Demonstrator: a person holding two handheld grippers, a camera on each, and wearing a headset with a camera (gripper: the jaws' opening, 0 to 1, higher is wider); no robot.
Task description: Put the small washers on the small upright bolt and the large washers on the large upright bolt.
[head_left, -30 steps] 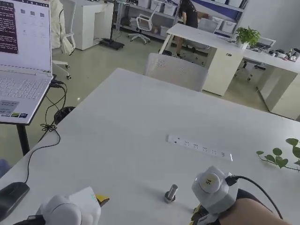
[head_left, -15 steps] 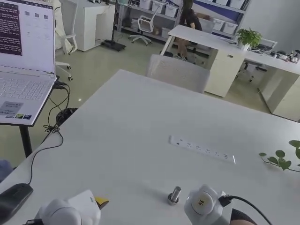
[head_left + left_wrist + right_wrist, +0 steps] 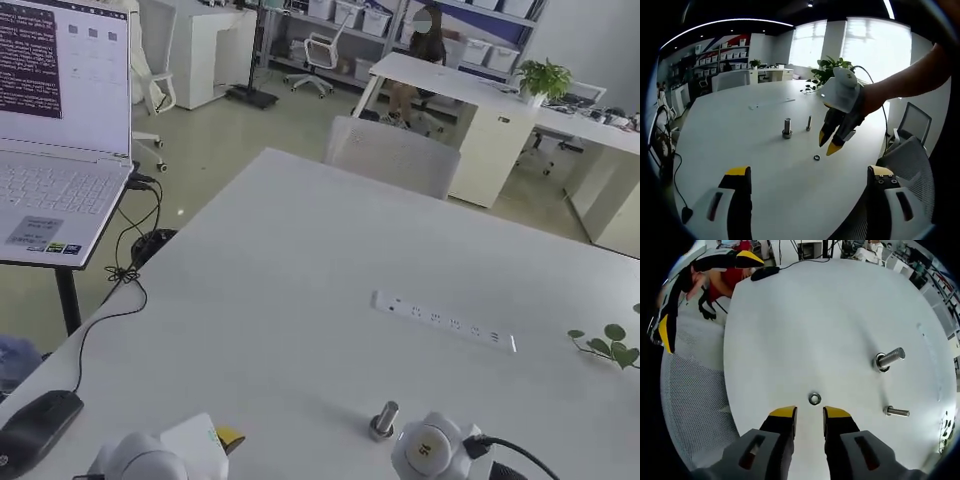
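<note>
Hovering short of the large upright bolt (image 3: 888, 359), your right tongs (image 3: 810, 414) stand slightly parted, empty, just behind a washer (image 3: 814, 399) lying on the tabletop (image 3: 805, 325) near that bolt; your left tongs (image 3: 810, 175) gape wide, empty.

Right tongs (image 3: 809, 421) — grey jaws, yellow tips; white housing (image 3: 432, 450), black cable (image 3: 480, 445).

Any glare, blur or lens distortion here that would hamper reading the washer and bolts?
Left gripper view: windows blown out, table edge bowed by the fisheye. Right gripper view: even light, washer sharp, table rim curved. Head view: undistorted, large bolt crisp.
</note>
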